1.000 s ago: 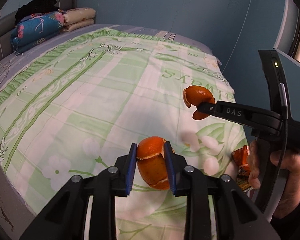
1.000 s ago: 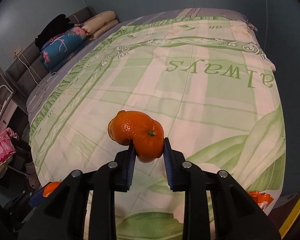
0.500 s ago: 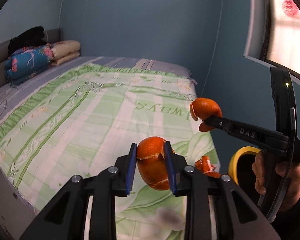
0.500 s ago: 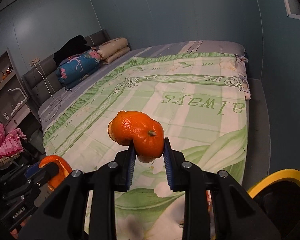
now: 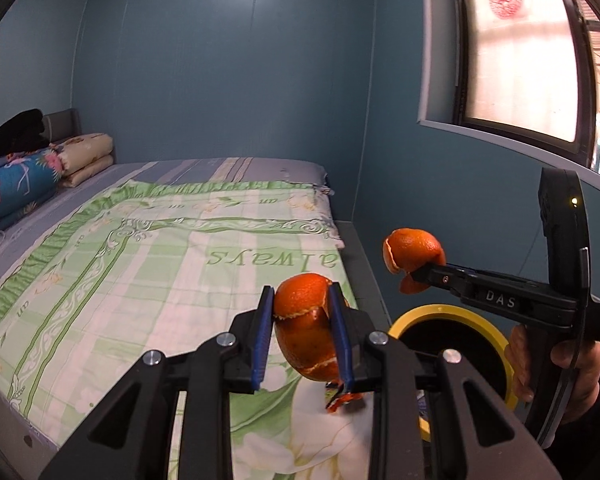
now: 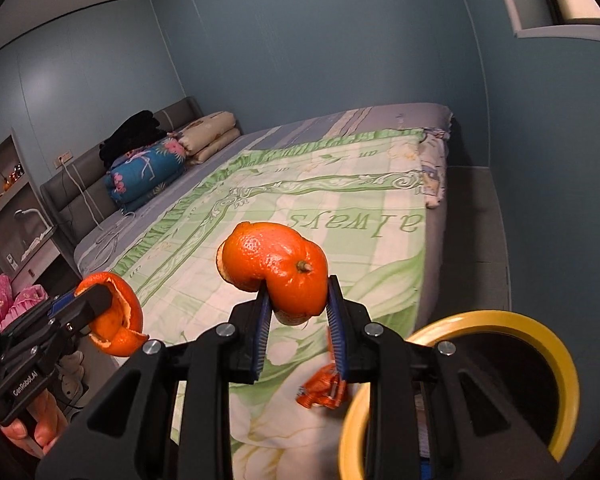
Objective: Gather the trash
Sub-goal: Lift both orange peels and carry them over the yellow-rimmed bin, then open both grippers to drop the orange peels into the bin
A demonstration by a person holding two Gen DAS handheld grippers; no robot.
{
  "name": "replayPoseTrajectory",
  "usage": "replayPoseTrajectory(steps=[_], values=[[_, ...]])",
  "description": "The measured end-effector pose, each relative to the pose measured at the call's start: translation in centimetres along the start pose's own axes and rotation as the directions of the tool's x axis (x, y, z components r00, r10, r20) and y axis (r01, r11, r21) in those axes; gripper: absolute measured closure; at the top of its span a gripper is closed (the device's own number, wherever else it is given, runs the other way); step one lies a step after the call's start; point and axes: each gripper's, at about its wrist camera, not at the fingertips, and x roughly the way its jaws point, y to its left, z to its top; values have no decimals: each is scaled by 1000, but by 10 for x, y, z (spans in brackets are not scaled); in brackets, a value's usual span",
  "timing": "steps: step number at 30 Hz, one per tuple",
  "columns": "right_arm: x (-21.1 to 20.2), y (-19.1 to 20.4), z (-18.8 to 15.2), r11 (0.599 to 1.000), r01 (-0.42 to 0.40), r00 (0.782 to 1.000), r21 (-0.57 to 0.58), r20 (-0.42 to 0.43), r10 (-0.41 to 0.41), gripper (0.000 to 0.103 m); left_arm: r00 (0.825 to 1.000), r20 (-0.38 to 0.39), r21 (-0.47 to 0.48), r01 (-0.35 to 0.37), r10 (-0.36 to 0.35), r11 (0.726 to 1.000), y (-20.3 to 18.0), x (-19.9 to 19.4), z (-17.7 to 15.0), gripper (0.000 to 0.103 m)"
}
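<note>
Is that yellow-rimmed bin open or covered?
Open: the yellow-rimmed bin shows a dark uncovered mouth with no lid on it.

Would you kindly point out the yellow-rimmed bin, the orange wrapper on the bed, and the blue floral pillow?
Yellow-rimmed bin [image 6: 500, 319]: right wrist view, far rim.
Orange wrapper [image 6: 320, 394]: right wrist view, crumpled middle.
Blue floral pillow [image 6: 148, 172]: right wrist view, middle of its side.

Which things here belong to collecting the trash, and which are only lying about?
For the job:
- curled orange peel in the left gripper
- stemmed orange peel in the right gripper
- crumpled orange wrapper on the bed
- yellow-rimmed black bin

Lying about:
- blue floral rolled quilt
- beige folded pillows
- black clothes
</note>
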Motion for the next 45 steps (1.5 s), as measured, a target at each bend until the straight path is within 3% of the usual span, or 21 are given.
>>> replayPoseTrajectory(steps=[6,19,25,34,39,42,45], values=[[-32,-31,-9,995,98,995,14,33,-99,78,999,-2,50,50,-50,997,-38,7,6,77],[-50,-103,-40,954,252,968,161,-32,-250,78,977,-81,106,206,-198,973,-111,49,1,77],[-44,-121,-48,938,294,956,186,-82,-283,78,971,-148,141,206,-186,968,-135,76,-11,77],[-19,-157,-72,904,338,933,263,-223,-284,77,918,-344,72,237,-199,969,-142,133,-40,77],[-15,-162,-78,900,340,930,272,-238,-280,75,911,-363,70,237,-197,969,-143,143,-48,77],[-14,-164,-77,899,340,930,277,-240,-278,72,908,-366,50,241,-207,969,-141,144,-50,74],[-13,-164,-75,894,353,926,277,-241,-291,65,914,-349,39,236,-208,971,-137,142,-48,54]])
